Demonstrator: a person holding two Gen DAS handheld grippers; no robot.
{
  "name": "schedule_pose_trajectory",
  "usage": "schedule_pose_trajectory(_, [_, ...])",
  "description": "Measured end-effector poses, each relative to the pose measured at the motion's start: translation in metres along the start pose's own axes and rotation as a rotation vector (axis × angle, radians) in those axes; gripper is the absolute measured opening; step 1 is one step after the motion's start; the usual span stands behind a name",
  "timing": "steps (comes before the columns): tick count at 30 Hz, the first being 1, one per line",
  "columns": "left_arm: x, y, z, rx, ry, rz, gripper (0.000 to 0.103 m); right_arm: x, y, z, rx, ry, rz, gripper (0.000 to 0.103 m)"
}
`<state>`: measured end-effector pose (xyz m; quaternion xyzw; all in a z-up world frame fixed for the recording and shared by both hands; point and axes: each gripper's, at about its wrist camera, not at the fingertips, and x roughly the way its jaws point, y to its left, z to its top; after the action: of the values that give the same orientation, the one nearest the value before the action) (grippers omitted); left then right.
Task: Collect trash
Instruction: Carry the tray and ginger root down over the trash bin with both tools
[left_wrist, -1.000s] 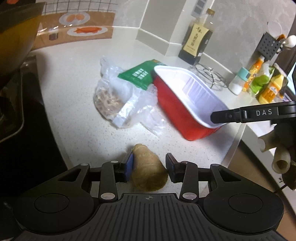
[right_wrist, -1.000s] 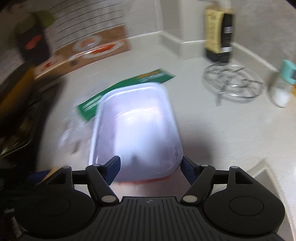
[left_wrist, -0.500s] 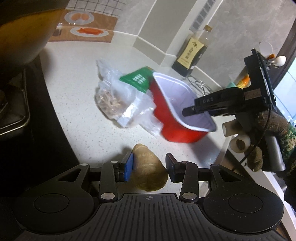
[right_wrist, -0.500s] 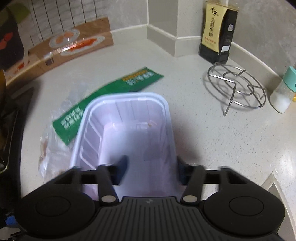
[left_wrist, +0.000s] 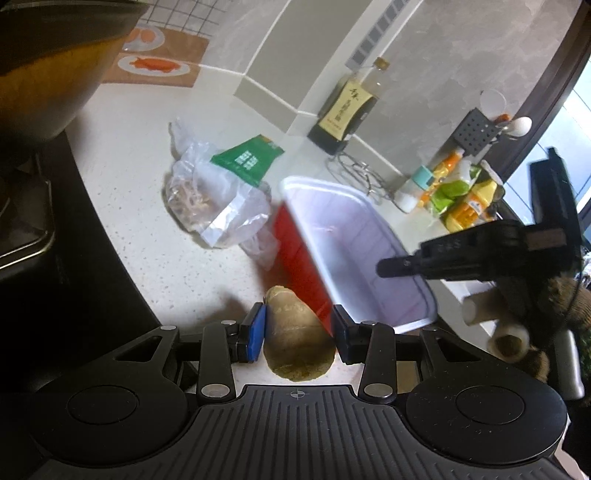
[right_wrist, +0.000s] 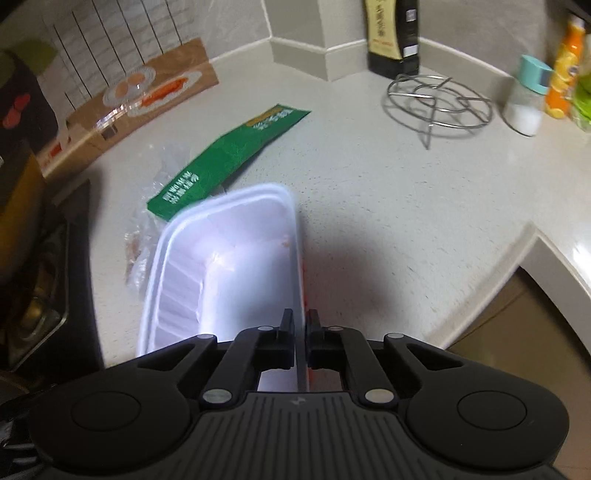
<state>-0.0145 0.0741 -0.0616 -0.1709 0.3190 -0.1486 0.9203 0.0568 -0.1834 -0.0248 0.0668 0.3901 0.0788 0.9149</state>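
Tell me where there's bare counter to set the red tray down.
Bare counter lies between the red tray, wire trivet and counter edge. Crowded on the other side: green packet and plastic bag.

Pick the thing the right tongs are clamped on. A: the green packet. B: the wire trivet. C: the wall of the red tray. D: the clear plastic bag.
C: the right tongs are closed on the side wall of the red tray, near its rim.
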Motion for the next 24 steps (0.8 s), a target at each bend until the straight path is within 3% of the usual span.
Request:
schedule_pose_trajectory(5, [0.0,-0.016,-0.004,0.001,-0.005,0.0,0.043,-0.036,-0.018,-0.013,0.062,-0.058,0.036,0.005])
schedule_pose_trajectory(10, [0.005,-0.057,-0.019,0.039,0.0,-0.006,0.043,-0.075,-0.051,-0.04,0.082,-0.13,0.054,0.005])
schedule_pose_trajectory(16, [0.03,-0.121,-0.068,0.055,0.097,-0.024,0.043,-0.115,-0.128,-0.105,0.144,-0.171,0.053,0.005])
schedule_pose_trajectory(24, [0.07,-0.165,-0.128,0.043,0.236,0.001,0.043,-0.119,-0.248,-0.204,0.247,-0.101,-0.063,0.005])
